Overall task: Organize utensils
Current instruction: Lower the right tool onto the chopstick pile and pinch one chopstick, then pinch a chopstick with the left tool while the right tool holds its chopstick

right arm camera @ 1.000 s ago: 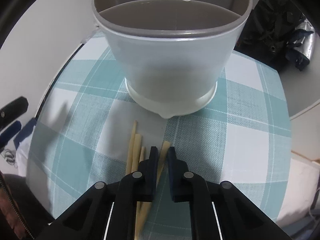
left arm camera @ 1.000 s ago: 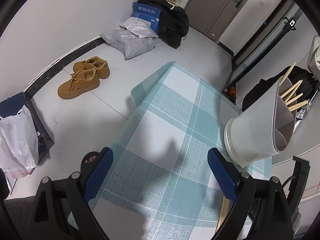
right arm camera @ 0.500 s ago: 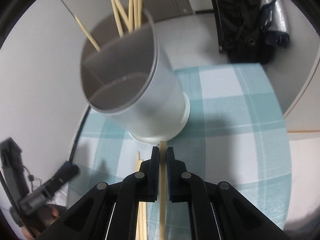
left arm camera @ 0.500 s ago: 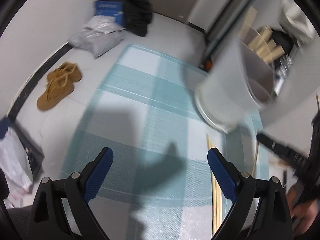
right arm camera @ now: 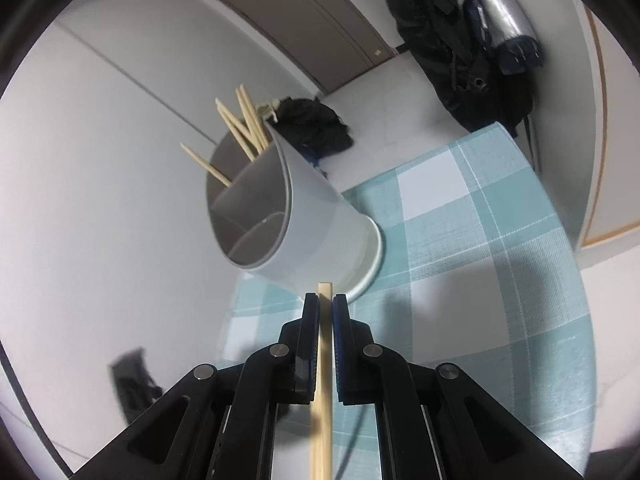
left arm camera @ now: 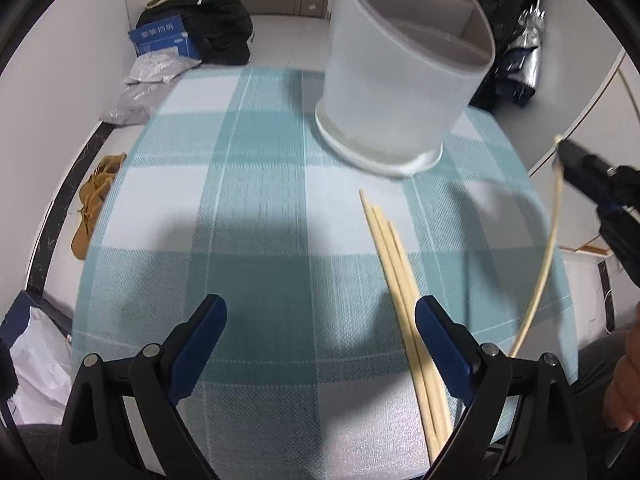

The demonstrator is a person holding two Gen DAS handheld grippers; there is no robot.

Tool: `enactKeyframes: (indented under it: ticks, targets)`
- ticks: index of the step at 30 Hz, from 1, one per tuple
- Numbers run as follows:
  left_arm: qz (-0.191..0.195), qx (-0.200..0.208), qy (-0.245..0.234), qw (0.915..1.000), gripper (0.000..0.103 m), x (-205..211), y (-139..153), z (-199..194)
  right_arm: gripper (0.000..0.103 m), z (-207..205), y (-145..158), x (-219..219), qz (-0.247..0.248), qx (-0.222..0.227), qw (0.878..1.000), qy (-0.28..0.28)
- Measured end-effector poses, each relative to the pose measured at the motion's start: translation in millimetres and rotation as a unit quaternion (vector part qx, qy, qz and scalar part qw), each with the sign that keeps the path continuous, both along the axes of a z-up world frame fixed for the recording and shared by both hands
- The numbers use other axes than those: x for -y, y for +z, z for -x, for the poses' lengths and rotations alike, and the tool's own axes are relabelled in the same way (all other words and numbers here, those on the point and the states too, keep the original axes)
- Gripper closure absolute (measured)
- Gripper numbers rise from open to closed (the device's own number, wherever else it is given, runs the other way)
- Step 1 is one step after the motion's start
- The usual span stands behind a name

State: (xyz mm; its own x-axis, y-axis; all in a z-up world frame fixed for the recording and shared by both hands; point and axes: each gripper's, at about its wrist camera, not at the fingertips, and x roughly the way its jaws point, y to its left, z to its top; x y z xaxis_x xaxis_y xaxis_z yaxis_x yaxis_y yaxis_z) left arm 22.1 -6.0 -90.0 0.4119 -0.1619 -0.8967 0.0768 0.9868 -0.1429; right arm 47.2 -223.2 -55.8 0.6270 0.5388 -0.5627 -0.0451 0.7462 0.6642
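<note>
A white utensil holder (left arm camera: 404, 84) with a grey divided insert stands on the teal checked tablecloth (left arm camera: 256, 216); several wooden chopsticks stick out of its far compartment (right arm camera: 240, 128). Three chopsticks (left arm camera: 404, 296) lie on the cloth in front of it, by my left gripper's right finger. My left gripper (left arm camera: 320, 332) is open and empty, low over the near cloth. My right gripper (right arm camera: 326, 304) is shut on one chopstick (right arm camera: 322, 380) and holds it in the air, near the holder (right arm camera: 304, 224). It also shows in the left wrist view (left arm camera: 568, 164) with the chopstick (left arm camera: 544, 264) hanging down.
The table edge curves close on the left and right. On the floor lie tan shoes (left arm camera: 96, 204), grey parcels (left arm camera: 148, 84), a blue box (left arm camera: 164, 40), black bags (left arm camera: 216, 32) and a white plastic bag (left arm camera: 36, 364). A door (right arm camera: 304, 12) is behind.
My right gripper has lifted one chopstick off the cloth and raised it beside the holder. My left gripper has swung right, bringing the holder and the lying chopsticks into its view.
</note>
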Motion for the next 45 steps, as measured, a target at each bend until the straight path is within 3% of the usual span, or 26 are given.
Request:
enactKeyframes:
  ticks: [10,26,33,35,38,40,43,45]
  targets:
    - [-0.047,-0.011,-0.004,0.9988,0.01,11.3,-5.9,-1.5,0.097,10.9,-15.0,45.9,-0.065,0.011,0.997,-0.045]
    - [-0.072,-0.042,-0.015,0.9964,0.01,14.7,-9.9,-30.5,0.097,17.6,3.0,60.4,-0.032,0.053,0.996,-0.068]
    - [-0.075,-0.054,0.016,0.9956,0.012,9.9,-11.8,-55.0,0.097,20.3,7.5,66.6,-0.029,0.061,0.995,-0.076]
    - [-0.075,-0.056,0.018,0.9955,0.018,10.5,-11.3,-58.8,0.097,20.7,9.2,67.9,-0.03,0.065,0.994,-0.077]
    - [-0.071,-0.059,0.007,0.9957,0.041,17.2,-7.9,-61.9,0.097,19.9,10.8,68.1,-0.031,0.066,0.994,-0.076]
    - [-0.07,-0.068,-0.001,0.9953,0.064,24.2,-5.3,-62.2,0.097,18.9,10.8,68.3,-0.034,0.066,0.994,-0.074]
    - [-0.071,-0.074,-0.016,0.9946,0.091,33.7,-4.0,-62.9,0.097,18.1,10.5,68.8,-0.038,0.063,0.995,-0.074]
    - [-0.072,-0.074,-0.016,0.9945,0.099,37.3,-5.4,-63.8,0.097,17.9,11.1,69.2,-0.039,0.063,0.994,-0.075]
